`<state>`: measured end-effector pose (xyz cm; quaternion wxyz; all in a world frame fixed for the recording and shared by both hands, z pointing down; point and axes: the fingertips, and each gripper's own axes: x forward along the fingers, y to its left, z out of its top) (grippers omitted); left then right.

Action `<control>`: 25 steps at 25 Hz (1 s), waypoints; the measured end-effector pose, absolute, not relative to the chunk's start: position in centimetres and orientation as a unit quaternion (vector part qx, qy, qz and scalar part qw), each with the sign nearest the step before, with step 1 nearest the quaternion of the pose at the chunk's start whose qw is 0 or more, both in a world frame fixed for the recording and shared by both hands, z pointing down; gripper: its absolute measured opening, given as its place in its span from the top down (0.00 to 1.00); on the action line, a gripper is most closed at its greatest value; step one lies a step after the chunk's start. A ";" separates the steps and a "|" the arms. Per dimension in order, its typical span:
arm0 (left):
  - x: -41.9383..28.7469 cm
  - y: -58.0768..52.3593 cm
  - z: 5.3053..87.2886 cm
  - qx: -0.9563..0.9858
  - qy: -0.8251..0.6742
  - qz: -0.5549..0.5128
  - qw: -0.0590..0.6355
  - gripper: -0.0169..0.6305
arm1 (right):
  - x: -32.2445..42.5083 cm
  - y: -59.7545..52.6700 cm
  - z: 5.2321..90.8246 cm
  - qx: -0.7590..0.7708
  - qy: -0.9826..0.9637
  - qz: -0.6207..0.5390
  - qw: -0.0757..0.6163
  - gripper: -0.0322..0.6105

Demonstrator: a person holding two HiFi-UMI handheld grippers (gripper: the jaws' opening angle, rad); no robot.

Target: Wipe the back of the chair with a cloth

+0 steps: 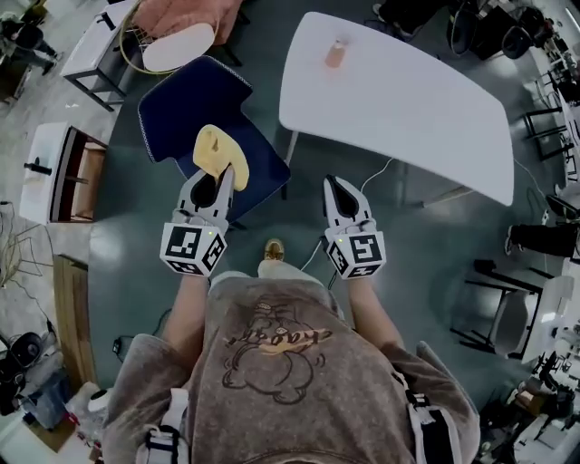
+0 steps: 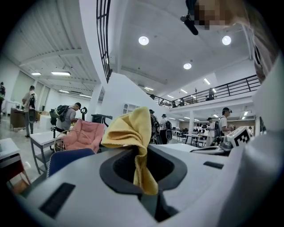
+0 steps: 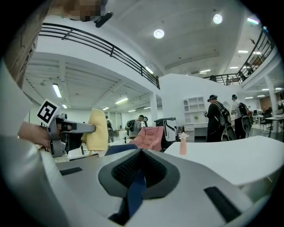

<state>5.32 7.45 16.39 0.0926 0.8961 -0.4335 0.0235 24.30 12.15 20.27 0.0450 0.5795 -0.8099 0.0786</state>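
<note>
The blue chair stands just ahead of me, left of the white table; its back edge also shows low in the left gripper view. My left gripper is shut on a yellow cloth, held above the chair. In its own view the cloth bunches over the closed jaws and a strip hangs down between them. My right gripper hovers beside it nearer the table, shut with nothing in it. From the right gripper view, the left gripper with the cloth sits at the left.
A pink chair with a white cushion stands behind the blue one. A small pink vase is on the table. White side tables are at the left, black chair frames at the right. Several people walk in the background.
</note>
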 end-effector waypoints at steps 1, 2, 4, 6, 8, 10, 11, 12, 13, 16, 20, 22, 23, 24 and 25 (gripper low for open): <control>5.6 6.9 16.1 0.894 -0.438 0.022 0.089 0.90 | 24.6 11.3 20.1 0.575 -0.813 0.079 0.044 0.92; 5.7 6.5 15.7 0.892 -0.443 0.021 0.088 0.90 | 24.7 10.6 19.9 0.570 -0.817 0.079 0.043 0.92; 5.5 5.7 15.2 0.886 -0.455 0.019 0.088 0.90 | 24.7 9.3 19.5 0.562 -0.822 0.081 0.041 0.92; 4.6 5.1 15.2 0.881 -0.464 0.021 0.092 0.90 | 23.8 8.3 19.5 0.554 -0.827 0.085 0.040 0.92; 2.9 4.4 15.5 0.876 -0.472 0.025 0.096 0.90 | 22.0 7.2 19.7 0.545 -0.833 0.091 0.042 0.92; 1.2 3.5 15.7 0.872 -0.479 0.027 0.099 0.90 | 20.3 6.1 19.8 0.536 -0.838 0.093 0.040 0.92; 0.5 3.2 15.8 0.869 -0.483 0.028 0.099 0.90 | 19.6 5.5 19.8 0.532 -0.841 0.092 0.038 0.92; 0.1 3.0 16.0 0.867 -0.487 0.030 0.098 0.90 | 19.2 5.2 19.9 0.529 -0.843 0.092 0.035 0.92; -0.3 2.9 16.3 0.865 -0.491 0.033 0.097 0.90 | 19.0 4.9 20.1 0.529 -0.843 0.093 0.031 0.92; -1.3 2.4 17.0 0.859 -0.500 0.040 0.100 0.90 | 18.3 4.0 20.6 0.532 -0.840 0.104 0.021 0.92; -3.0 1.1 18.3 0.852 -0.511 0.043 0.106 0.90 | 16.1 2.1 21.4 0.515 -0.850 0.110 0.013 0.92; -3.8 0.4 19.2 0.850 -0.514 0.045 0.106 0.90 | 14.8 1.2 22.1 0.504 -0.857 0.111 0.013 0.92; -4.1 0.0 19.8 0.849 -0.516 0.045 0.106 0.90 | 14.4 0.7 22.6 0.499 -0.859 0.110 0.013 0.92; -4.4 -0.5 20.3 0.847 -0.519 0.045 0.107 0.90 | 14.1 0.1 23.0 0.495 -0.862 0.110 0.014 0.92; -4.6 -1.0 20.9 0.845 -0.522 0.045 0.107 0.90 | 13.9 -0.5 23.4 0.491 -0.864 0.110 0.014 0.92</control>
